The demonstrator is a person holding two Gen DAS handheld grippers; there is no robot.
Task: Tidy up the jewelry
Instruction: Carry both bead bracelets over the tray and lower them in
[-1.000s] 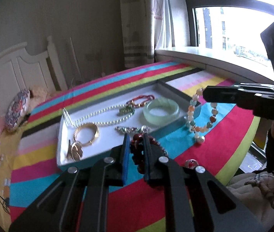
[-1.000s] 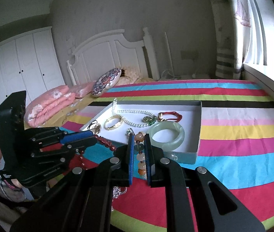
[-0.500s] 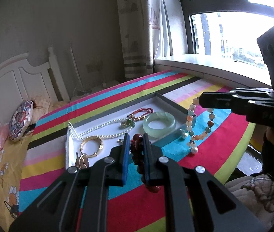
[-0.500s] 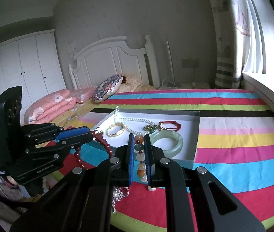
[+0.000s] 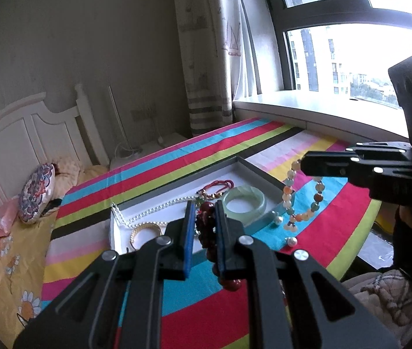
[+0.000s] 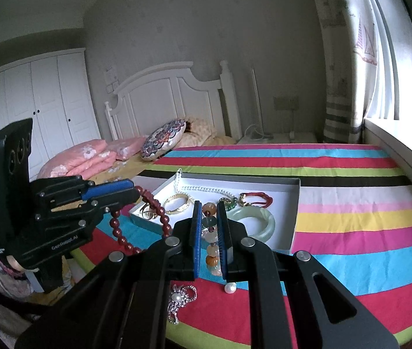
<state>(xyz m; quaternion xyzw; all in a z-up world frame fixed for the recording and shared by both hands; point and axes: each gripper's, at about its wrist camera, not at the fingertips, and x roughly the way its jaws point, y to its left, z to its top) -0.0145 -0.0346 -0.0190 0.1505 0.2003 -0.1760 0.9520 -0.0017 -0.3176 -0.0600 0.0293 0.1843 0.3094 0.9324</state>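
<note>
Grippers both gripped jewelry above the striped cloth (image 6: 351, 232): left gripper (image 5: 203, 209) clamped a dark red bead strand (image 5: 206, 226), right gripper (image 6: 209, 212) pinched a multicoloured stone bead bracelet (image 6: 210, 232). Behind them lay the white tray (image 6: 294, 203) holding a pale green jade bangle (image 6: 255, 222).

Near edge of white tray (image 5: 246, 161) hidden behind left hand-held gripper (image 5: 203, 221). Gold bangle (image 5: 144, 229) in tray half covered by same fingers (image 5: 189, 232). Red bead strand (image 5: 208, 232) partly masked between them. Small metal pieces (image 6: 147, 213) at tray's left corner too tangled to identify. Brooch (image 6: 179, 299) below tray partly behind right hand-held gripper (image 6: 210, 232).
</note>
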